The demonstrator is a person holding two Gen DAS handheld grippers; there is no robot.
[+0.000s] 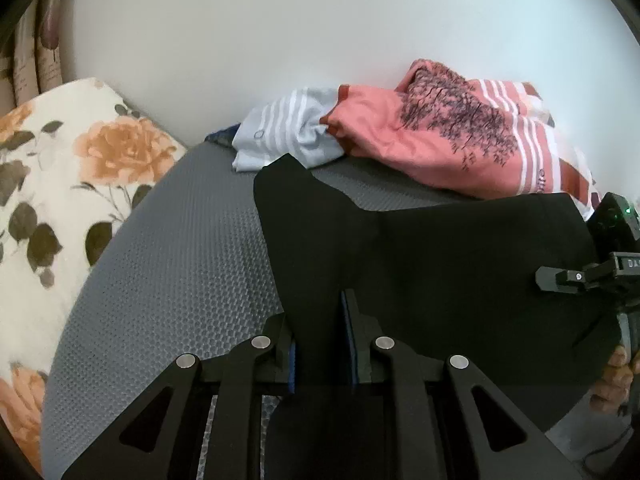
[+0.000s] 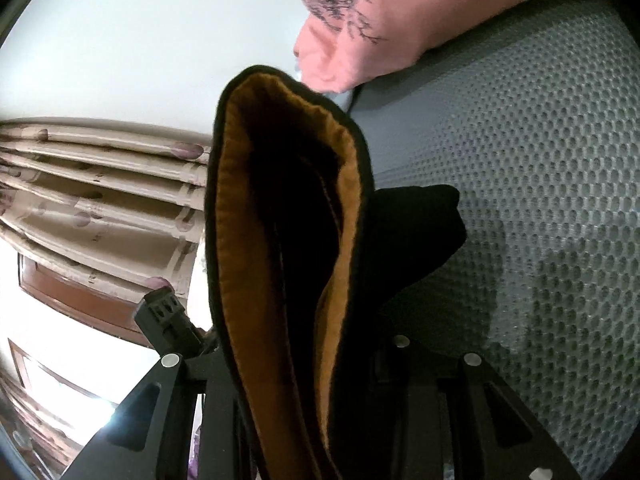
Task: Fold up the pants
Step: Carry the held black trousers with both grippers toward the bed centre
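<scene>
Pants (image 1: 440,260) hang and drape between the two tools, black cloth with a tan inner lining showing in the right wrist view. Left tool (image 1: 318,344): pads nearly together with the black fabric passing between them, so it reads as pinching one edge of the pants. Right tool (image 2: 308,360): its fingers are mostly hidden behind the cloth; the fabric rises straight out from between them, so it is probably clamped on the waistband or a hem, though the contact itself cannot be seen. In the left view the right tool (image 1: 576,280) sits at the far right edge of the cloth, with fingers of the person's hand (image 1: 612,380) just below it.

Key relation: the held edge runs across from left tool to right tool, and the rest of the garment spreads forward from that edge onto the grey mesh surface (image 1: 180,240). Long axis looks to run away from the tools, toward the wall. Both tools are about equally near the cloth.

Room for moving: bare mesh lies to the left of the pants. Ahead, a pile of clothes (image 1: 440,132), pink and pale striped, lies just beyond the far edge of the black cloth, limiting forward room. Floral pillow (image 1: 72,168) borders the surface on the left.
</scene>
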